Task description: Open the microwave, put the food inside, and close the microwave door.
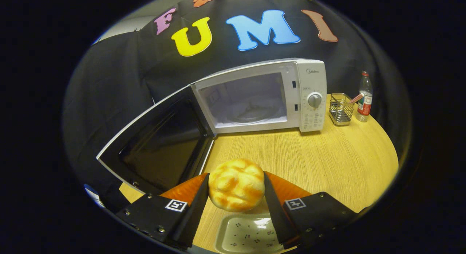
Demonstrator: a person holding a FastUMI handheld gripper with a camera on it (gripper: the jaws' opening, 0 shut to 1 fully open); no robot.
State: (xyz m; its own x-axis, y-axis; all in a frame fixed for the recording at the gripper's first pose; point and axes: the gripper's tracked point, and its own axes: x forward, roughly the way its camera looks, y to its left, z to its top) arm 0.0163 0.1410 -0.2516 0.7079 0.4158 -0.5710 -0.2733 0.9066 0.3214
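Carrying calls for care: the white box-shaped microwave (262, 95) stands on the round wooden table (327, 159), its dark-glass door (160, 144) swung wide. The gripper (236, 188) pinches the golden round bread roll (236, 184) above a pale speckled tray (247, 234); aim level into the cavity, clearing the door.

The bun (236, 184) is sitting squeezed between the gripper (236, 195) fingers, above a tray (251, 235). The microwave (262, 97) is standing beyond on the table (327, 159), door (160, 144) hanging open leftward, a wire basket (341, 109) and bottle (364, 97) standing to its right.
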